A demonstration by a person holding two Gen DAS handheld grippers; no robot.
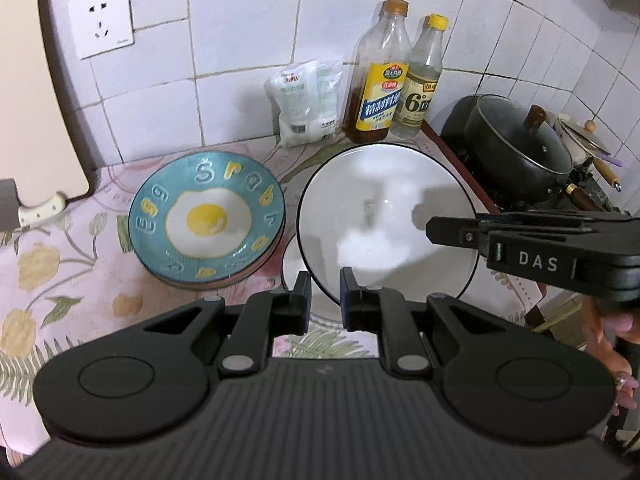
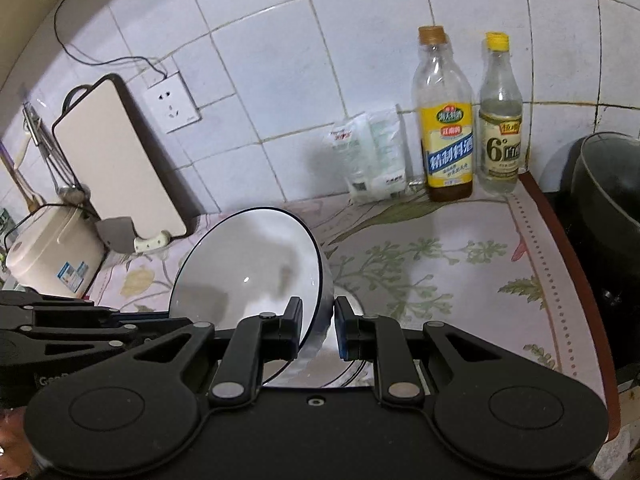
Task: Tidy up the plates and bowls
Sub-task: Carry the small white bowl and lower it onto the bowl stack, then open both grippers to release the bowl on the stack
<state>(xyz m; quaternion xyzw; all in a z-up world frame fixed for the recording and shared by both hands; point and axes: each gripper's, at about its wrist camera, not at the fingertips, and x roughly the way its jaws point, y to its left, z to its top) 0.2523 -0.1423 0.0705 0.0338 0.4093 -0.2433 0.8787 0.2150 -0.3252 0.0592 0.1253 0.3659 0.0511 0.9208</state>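
A large white bowl with a black rim (image 1: 384, 220) is held tilted above the counter by both grippers. My left gripper (image 1: 325, 300) is shut on its near rim. My right gripper (image 2: 317, 326) is shut on its right rim and reaches in from the right in the left wrist view (image 1: 436, 229). The bowl also shows in the right wrist view (image 2: 248, 268). A smaller white bowl (image 1: 294, 266) sits under it on the counter. A teal plate with a fried-egg picture (image 1: 206, 216) rests on a stack of plates to the left.
Two bottles (image 1: 378, 76) and a white bag (image 1: 306, 104) stand against the tiled wall. A black pot with a lid (image 1: 520, 148) sits on the stove at right. A cutting board (image 2: 116, 156), a knife and a rice cooker (image 2: 52, 252) are at the left.
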